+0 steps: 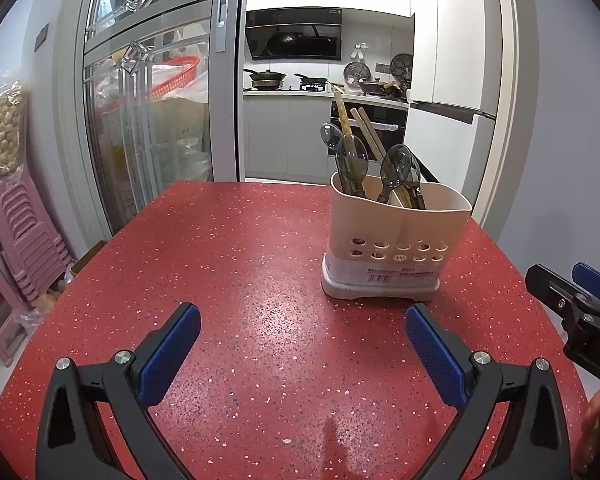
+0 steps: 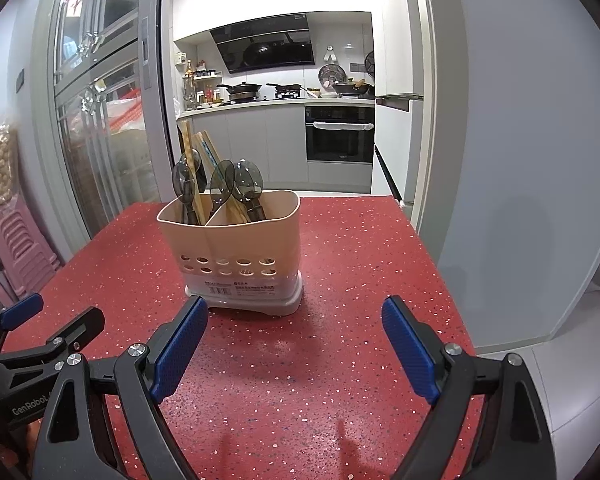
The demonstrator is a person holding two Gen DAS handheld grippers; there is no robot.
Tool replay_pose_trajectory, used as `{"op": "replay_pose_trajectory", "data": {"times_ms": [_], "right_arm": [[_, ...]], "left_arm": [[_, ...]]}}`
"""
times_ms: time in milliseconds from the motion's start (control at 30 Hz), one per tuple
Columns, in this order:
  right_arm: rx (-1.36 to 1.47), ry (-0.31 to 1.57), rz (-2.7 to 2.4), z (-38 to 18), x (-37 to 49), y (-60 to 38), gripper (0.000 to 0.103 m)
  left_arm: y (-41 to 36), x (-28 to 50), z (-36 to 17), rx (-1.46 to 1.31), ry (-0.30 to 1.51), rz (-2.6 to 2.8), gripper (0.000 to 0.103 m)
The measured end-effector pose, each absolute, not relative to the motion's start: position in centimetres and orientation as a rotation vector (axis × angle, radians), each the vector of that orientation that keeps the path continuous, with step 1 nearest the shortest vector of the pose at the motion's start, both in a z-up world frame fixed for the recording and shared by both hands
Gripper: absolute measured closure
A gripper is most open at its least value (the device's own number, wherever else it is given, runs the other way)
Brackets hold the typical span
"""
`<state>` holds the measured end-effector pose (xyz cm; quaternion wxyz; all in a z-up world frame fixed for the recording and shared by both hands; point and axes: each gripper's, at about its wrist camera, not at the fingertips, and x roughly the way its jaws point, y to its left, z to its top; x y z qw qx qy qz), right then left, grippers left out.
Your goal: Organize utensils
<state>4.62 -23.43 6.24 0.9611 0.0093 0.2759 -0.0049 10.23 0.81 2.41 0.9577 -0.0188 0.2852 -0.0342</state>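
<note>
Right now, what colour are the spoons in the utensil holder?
Translucent smoky grey spoons, clearest in the right wrist view.

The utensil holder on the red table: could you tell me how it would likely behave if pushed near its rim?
The holder would probably tip rather than slide: it is tall on a narrow base, and the spoons and chopsticks stick up well above its rim. It looks like thin plastic, so likely light. A low push should be safer.

We are in a home, at a red bench (image 1: 260, 240) facing a kitchen. Beyond the sliding door (image 1: 224, 72) we see a stove with pans (image 2: 240, 90), a range hood (image 2: 264, 50), and an oven (image 2: 340, 134).
</note>
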Motion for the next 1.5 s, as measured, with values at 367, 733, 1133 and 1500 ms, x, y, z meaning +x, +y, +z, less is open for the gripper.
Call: {"op": "replay_pose_trajectory", "data": {"times_ms": [367, 733, 1133, 1500], "right_arm": [[0.02, 0.553, -0.013, 6.36, 4.69, -23.47, 0.012], [0.023, 0.551, -0.018, 6.36, 4.86, -23.7, 0.012], [0.026, 0.548, -0.018, 6.44, 4.82, -23.66, 0.012], [0.029, 0.548, -0.02, 6.5, 4.74, -23.76, 0.012]], "left_arm": [[0.87, 10.37, 2.33, -0.047, 0.585, -0.067, 0.0], [0.91, 10.55, 2.27, -0.051, 0.589, -0.065, 0.0], [0.91, 10.56, 2.32, -0.05, 0.588, -0.062, 0.0], [0.56, 10.49, 2.44, -0.047, 0.586, -0.065, 0.0]]}}
